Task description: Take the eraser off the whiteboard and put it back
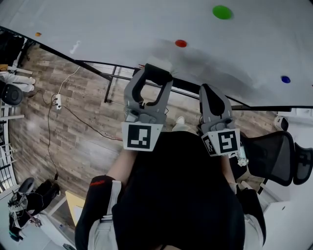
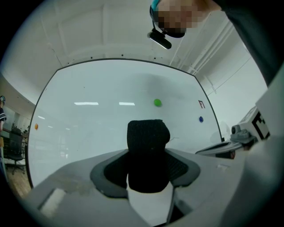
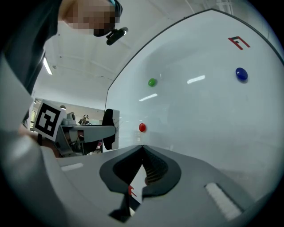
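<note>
My left gripper [image 1: 152, 78] is shut on the eraser [image 1: 157, 73], a block with black felt on its far end and a white body. In the left gripper view the eraser [image 2: 148, 150] stands upright between the jaws and points at the whiteboard [image 2: 102, 128]. It hangs close to the board; whether it touches I cannot tell. My right gripper [image 1: 211, 93] is beside it, level and facing the whiteboard [image 1: 122, 24]. In the right gripper view the right gripper [image 3: 142, 148] has its jaws closed together on nothing, and the left gripper [image 3: 86, 131] shows at the left with the eraser [image 3: 108, 128].
Round magnets sit on the board: green [image 1: 222, 12], red [image 1: 181, 43], blue [image 1: 285, 79], a small orange one [image 1: 38, 34]. The board's black stand [image 1: 112, 83] reaches the wooden floor. A power strip with cables [image 1: 57, 101] lies at left, a black office chair [image 1: 274, 156] at right.
</note>
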### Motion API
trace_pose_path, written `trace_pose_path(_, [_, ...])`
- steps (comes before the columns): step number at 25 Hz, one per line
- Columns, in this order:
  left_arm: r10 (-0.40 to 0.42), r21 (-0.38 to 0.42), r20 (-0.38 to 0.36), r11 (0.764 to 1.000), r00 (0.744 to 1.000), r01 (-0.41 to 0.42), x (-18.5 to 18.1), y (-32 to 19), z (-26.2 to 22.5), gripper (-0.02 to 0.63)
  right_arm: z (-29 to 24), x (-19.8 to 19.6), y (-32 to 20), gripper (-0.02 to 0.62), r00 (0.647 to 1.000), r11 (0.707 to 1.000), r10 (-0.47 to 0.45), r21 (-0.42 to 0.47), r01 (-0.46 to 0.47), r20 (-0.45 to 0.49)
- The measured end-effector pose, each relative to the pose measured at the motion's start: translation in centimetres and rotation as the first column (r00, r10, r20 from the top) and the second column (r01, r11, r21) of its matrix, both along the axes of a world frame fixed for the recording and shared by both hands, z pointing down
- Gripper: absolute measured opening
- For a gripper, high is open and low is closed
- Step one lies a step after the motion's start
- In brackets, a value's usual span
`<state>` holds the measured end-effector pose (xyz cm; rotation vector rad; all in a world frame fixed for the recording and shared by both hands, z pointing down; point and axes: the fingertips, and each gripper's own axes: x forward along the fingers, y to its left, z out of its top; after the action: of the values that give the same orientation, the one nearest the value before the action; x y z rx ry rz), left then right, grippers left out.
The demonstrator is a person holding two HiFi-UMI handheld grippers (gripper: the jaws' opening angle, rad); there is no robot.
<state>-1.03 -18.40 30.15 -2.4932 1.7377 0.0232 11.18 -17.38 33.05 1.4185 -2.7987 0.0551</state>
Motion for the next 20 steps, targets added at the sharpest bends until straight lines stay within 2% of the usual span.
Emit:
trace_pose_path(13, [0.038, -0.002, 0.017, 0.999, 0.999, -0.038, -6.2, 3.7, 1.2, 0.23, -0.2, -5.9, 2.1, 0.002, 1.0, 1.0, 0.024, 0.008, -0.024, 0.004])
trace_pose_path(20, [0.043, -0.035, 0.015, 0.998, 0.999, -0.043, -10.1, 5.8, 2.3, 0.23, -0.1, -9.4, 3.7, 0.002, 0.999, 0.999, 0.033, 0.009, -0.033, 0.011])
